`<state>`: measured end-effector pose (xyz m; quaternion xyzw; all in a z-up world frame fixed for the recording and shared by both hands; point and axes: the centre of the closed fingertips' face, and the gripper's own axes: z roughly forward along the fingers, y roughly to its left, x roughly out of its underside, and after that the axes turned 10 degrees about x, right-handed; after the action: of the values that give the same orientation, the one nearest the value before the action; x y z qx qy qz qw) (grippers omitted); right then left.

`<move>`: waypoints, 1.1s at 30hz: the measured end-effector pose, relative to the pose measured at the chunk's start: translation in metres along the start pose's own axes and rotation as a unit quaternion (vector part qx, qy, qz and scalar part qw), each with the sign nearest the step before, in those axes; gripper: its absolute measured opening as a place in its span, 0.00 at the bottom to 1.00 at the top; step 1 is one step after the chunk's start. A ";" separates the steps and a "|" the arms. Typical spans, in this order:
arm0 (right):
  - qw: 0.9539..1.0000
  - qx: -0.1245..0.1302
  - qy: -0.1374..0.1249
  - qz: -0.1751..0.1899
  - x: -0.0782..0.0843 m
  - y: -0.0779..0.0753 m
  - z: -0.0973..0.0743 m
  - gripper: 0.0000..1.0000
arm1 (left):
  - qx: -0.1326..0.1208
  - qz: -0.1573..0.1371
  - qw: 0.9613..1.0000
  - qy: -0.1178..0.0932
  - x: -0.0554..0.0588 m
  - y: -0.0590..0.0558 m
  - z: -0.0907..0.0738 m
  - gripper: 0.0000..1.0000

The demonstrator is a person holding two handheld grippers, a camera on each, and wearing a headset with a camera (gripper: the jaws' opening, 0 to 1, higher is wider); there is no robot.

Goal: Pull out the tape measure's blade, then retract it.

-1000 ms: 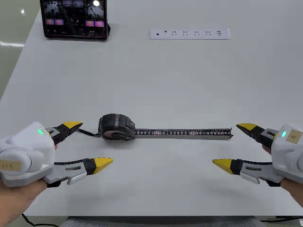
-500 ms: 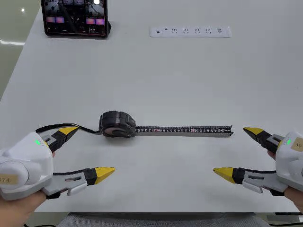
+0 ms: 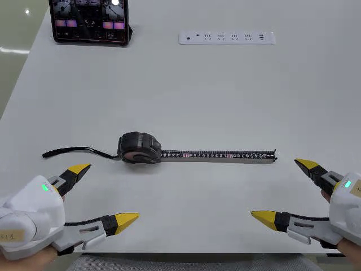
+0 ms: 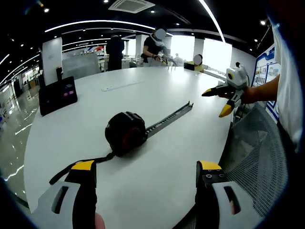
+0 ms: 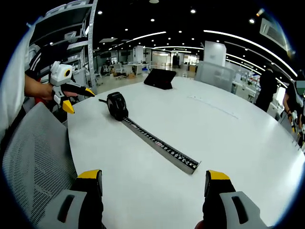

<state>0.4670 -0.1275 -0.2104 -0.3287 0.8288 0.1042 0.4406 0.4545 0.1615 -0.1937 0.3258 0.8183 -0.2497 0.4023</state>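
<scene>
Both grippers are found drawn back toward the near table edge vs. 1 s ago, when the L jaw tip was by the strap and the R jaw tip was by the blade end; the tape itself is unmoved, blade as far out as before.

Nearest, the left gripper [image 3: 111, 191] is held at the near-left w/ jaws spread wide, nothing between them, yellow tips aimed toward table centre. The right gripper [image 3: 275, 188] is held at the near-right, likewise wide and empty, tips aimed inward. Neither is touching the tape.

Just beyond, the tape measure [image 3: 138, 149] is seen lying on the white table [image 3: 186, 96], between the two grippers and left of centre. The dark round case is at the left end. The blade [image 3: 217, 155] is drawn out flat on the surface, long axis running left-right across the table, hook end pointing right, toward the R gripper side. A black strap [image 3: 73, 151] is trailed from the case's left side, opposite the blade, curving along the surface.

Farther back, a white power strip [image 3: 227, 38] is laid parallel to the blade, well apart from it. At the far-left, a tablet [image 3: 90, 21] is propped up w/ its screen lit.
</scene>
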 end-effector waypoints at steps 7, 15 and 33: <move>1.000 0.003 0.001 0.011 0.005 0.000 0.000 0.90 | 0.001 0.002 1.000 0.001 0.002 0.000 -0.001 0.84; 1.000 0.000 0.006 0.012 0.009 0.003 -0.003 0.94 | 0.012 0.002 1.000 0.013 0.010 -0.003 -0.001 0.89; 1.000 -0.004 0.002 0.013 0.006 0.001 -0.005 0.99 | 0.011 0.008 1.000 0.024 0.008 -0.005 0.000 0.97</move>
<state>0.4605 -0.1317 -0.2118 -0.3196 0.8338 0.1122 0.4360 0.4471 0.1605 -0.1996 0.3426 0.8223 -0.2479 0.3807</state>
